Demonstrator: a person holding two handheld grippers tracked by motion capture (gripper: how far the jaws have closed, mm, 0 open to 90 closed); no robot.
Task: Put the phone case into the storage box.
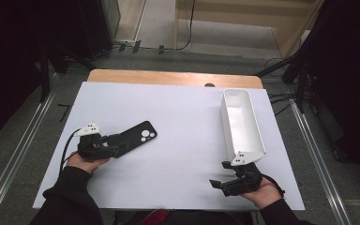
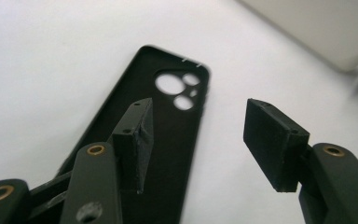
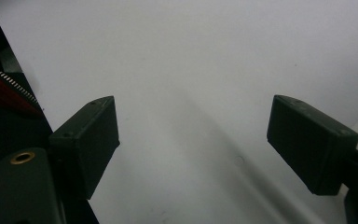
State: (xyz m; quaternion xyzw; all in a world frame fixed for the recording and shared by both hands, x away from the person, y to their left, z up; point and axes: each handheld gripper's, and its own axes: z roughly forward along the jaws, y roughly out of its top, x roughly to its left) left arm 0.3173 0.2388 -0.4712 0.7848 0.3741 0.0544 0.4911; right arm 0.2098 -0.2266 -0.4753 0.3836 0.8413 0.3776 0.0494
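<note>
Left hand-held gripper of mine stands open over the phone case, whose length points away toward the tray.

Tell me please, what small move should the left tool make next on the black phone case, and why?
Probably shift the left tool sideways until both pads flank the black phone case, then close. Its jaws stand open, one pad over the case and the other over bare white table, so closing now would likely miss it.
</note>
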